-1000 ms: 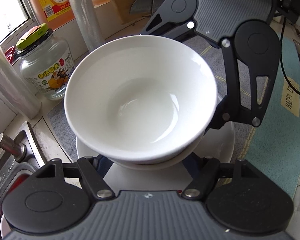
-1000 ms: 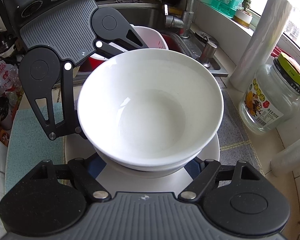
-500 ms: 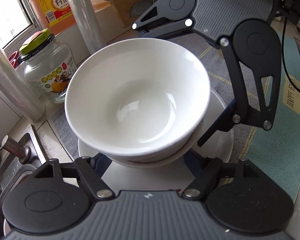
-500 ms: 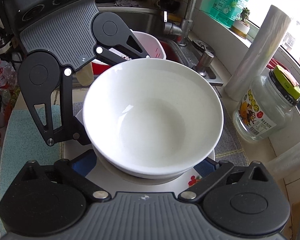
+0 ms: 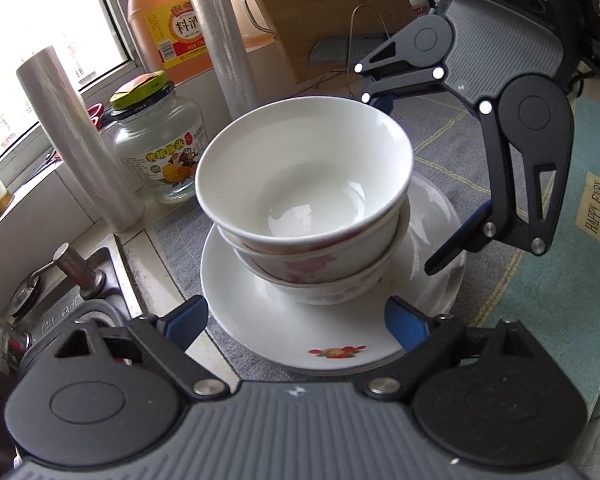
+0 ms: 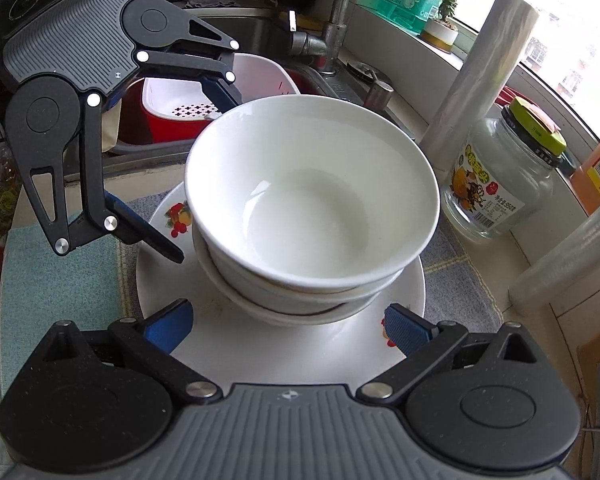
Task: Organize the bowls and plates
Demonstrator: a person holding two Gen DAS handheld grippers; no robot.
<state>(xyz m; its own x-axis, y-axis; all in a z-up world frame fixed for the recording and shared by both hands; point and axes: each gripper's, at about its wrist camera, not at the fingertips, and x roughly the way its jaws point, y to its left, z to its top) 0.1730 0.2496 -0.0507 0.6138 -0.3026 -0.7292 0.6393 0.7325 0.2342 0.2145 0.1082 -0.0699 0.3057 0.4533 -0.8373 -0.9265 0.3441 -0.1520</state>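
Note:
A plain white bowl [image 5: 304, 176] [image 6: 312, 200] sits nested on top of a flower-patterned bowl [image 5: 300, 276], and both rest on a white plate with fruit prints [image 5: 260, 320] [image 6: 220, 340]. My left gripper [image 5: 296, 322] [image 6: 196, 174] faces the stack from one side. Its jaws are opening and its blue pads [image 5: 188, 320] stand clear of the bowls, over the plate's near rim. From the opposite side my right gripper [image 6: 288, 328] [image 5: 412, 178] stands wide open, and its pads [image 6: 404, 332] touch neither bowl.
A glass jar with a green lid [image 5: 156, 148] [image 6: 500, 184], rolls of plastic wrap [image 5: 80, 140] [image 6: 480, 80] and an orange bottle [image 5: 168, 28] line the window side. The sink with a tap [image 6: 328, 40] and a red basin holding a white colander [image 6: 188, 100] lies beyond. A grey mat [image 5: 460, 140] lies under the plate.
Both grippers have opened and drawn back from the white bowl, which they held by its sides a second ago. The bowl now rests free on the stack.

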